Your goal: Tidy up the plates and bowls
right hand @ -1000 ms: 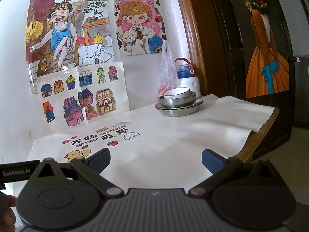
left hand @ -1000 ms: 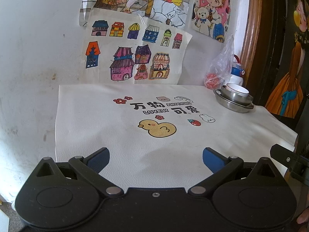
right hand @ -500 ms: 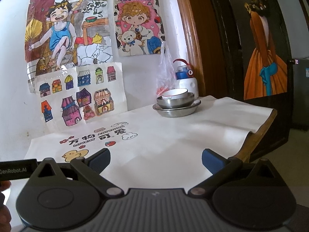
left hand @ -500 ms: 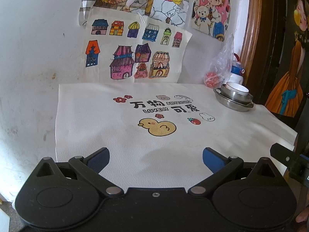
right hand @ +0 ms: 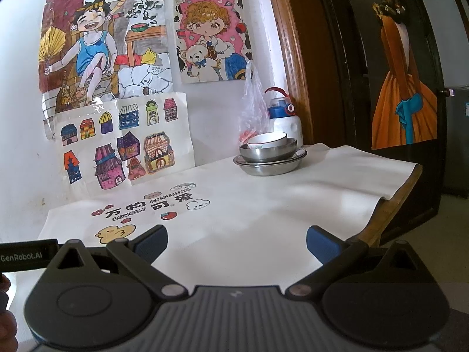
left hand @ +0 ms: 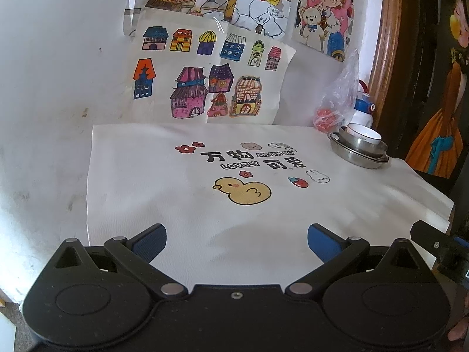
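Meanwhile both tools, left tool (left hand: 236, 236) and right tool (right hand: 236, 238), gape wide, empty; stacked bowls (right hand: 268, 146) sit upper right on the bench (right hand: 263, 205).

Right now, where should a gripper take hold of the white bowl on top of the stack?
Probably by the white bowl's raised rim, from above on the near side: it sits tilted inside the steel bowl, so only the rim stands clear. Both grippers are open and well short of it.

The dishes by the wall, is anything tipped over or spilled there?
Nothing is spilled or tipped. The small white ceramic bowl leans a little askew inside the round steel bowl, which sits level on the wide steel plate. The cream printed tablecloth around them looks dry. Both tongs are open and hold nothing.
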